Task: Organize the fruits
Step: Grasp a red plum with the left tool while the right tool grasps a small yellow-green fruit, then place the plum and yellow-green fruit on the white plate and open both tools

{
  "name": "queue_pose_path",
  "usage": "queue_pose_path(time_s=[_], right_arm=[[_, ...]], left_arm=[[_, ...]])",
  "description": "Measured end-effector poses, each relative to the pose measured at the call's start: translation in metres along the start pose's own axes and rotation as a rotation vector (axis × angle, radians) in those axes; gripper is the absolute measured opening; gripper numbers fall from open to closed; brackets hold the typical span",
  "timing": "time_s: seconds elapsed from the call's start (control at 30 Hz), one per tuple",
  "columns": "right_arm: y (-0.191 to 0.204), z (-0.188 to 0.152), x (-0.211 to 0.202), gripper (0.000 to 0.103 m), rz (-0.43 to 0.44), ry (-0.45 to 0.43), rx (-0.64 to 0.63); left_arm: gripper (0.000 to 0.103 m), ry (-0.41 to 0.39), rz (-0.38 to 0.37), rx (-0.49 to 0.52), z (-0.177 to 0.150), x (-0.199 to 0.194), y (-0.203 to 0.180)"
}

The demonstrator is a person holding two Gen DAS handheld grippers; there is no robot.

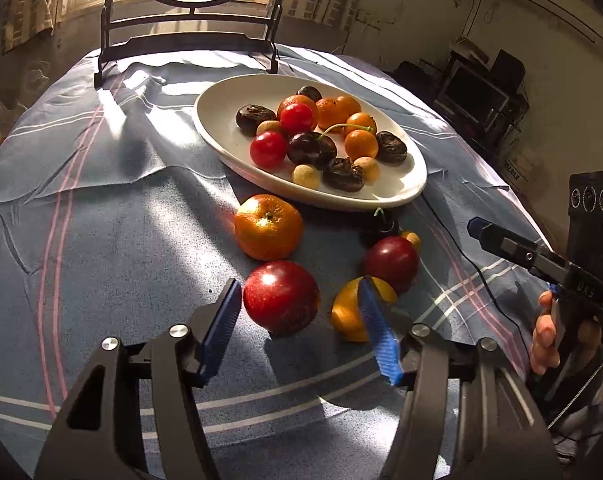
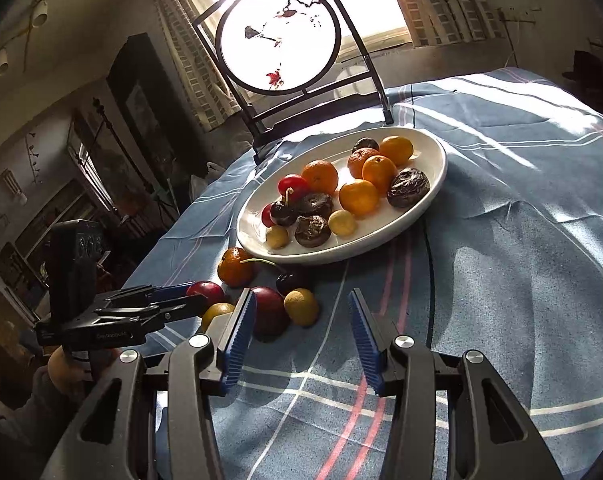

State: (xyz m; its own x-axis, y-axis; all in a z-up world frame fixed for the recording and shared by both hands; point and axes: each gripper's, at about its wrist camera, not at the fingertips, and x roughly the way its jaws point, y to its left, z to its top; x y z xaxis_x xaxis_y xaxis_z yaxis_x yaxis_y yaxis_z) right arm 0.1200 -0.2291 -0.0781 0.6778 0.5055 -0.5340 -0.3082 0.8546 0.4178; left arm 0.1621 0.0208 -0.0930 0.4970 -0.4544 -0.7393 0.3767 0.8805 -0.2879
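Note:
A white oval plate point(image 1: 381, 196) point(image 2: 341, 252) holds tangerines, cherry tomatoes, dark dried fruits and small pale ones. Loose on the checked cloth in front of it lie a tangerine point(image 1: 268, 227) point(image 2: 235, 266), a red plum point(image 1: 279, 296) point(image 2: 205, 292), a darker plum point(image 1: 391, 264) point(image 2: 267, 310), a yellow fruit point(image 1: 347, 312) and a dark cherry point(image 1: 381, 226) point(image 2: 291, 280). My left gripper point(image 1: 299, 284) point(image 2: 197, 296) is open around the red plum; the left pad is at its side and the right pad stands apart. My right gripper point(image 2: 302, 294) point(image 1: 477, 230) is open over bare cloth, a yellow-green fruit point(image 2: 301, 306) just beyond its tips.
A round painted screen on a dark stand point(image 1: 189, 40) point(image 2: 277, 40) rises behind the plate. A thin black cable point(image 1: 461, 248) point(image 2: 429, 260) runs over the cloth right of the fruit. A hand point(image 1: 545, 332) holds the right gripper near the table's right edge.

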Motion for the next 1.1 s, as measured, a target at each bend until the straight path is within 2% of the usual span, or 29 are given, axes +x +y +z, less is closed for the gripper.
queue_pose_path(time_s=[0.07,0.1,0.13,0.17,0.3,0.4,0.53,0.6,0.8,0.83,0.9,1.1], right_arm=[[0.0,0.0,0.0,0.048,0.0,-0.001,0.001],[0.0,0.0,0.0,0.048,0.0,-0.002,0.002],[-0.001,0.0,0.0,0.048,0.0,-0.001,0.002],[-0.001,0.0,0.0,0.048,0.0,0.0,0.001],[0.004,-0.001,0.005,0.048,-0.021,0.035,-0.024],[0.012,-0.001,0.02,0.048,-0.076,0.112,-0.072],[0.022,0.001,0.047,0.043,-0.178,0.211,-0.154],[0.026,0.004,0.056,0.042,-0.192,0.235,-0.182],[0.042,0.014,0.074,0.04,-0.201,0.279,-0.267],[0.043,0.015,0.076,0.036,-0.2,0.288,-0.273],[0.043,0.017,0.079,0.026,-0.176,0.316,-0.264],[0.039,0.013,0.066,0.025,-0.141,0.29,-0.214]], left_arm=[[0.069,0.016,-0.022,-0.051,0.001,0.003,0.009],[0.062,0.013,-0.019,-0.065,0.001,0.003,0.011],[0.044,0.005,-0.015,-0.068,0.0,0.001,0.012],[0.037,0.001,-0.011,-0.063,-0.001,0.0,0.011],[0.037,-0.05,0.04,-0.047,-0.011,-0.015,0.005],[0.037,-0.101,0.11,-0.019,-0.021,-0.031,-0.003],[0.037,-0.133,0.125,-0.012,-0.028,-0.049,-0.004],[0.037,-0.133,0.119,-0.013,-0.031,-0.053,-0.004],[0.037,-0.136,0.107,-0.024,-0.034,-0.054,-0.001],[0.037,-0.136,0.105,-0.027,-0.034,-0.053,0.0],[0.037,-0.138,0.103,-0.03,-0.035,-0.053,0.0],[0.037,-0.156,0.106,-0.03,-0.036,-0.058,-0.001]])
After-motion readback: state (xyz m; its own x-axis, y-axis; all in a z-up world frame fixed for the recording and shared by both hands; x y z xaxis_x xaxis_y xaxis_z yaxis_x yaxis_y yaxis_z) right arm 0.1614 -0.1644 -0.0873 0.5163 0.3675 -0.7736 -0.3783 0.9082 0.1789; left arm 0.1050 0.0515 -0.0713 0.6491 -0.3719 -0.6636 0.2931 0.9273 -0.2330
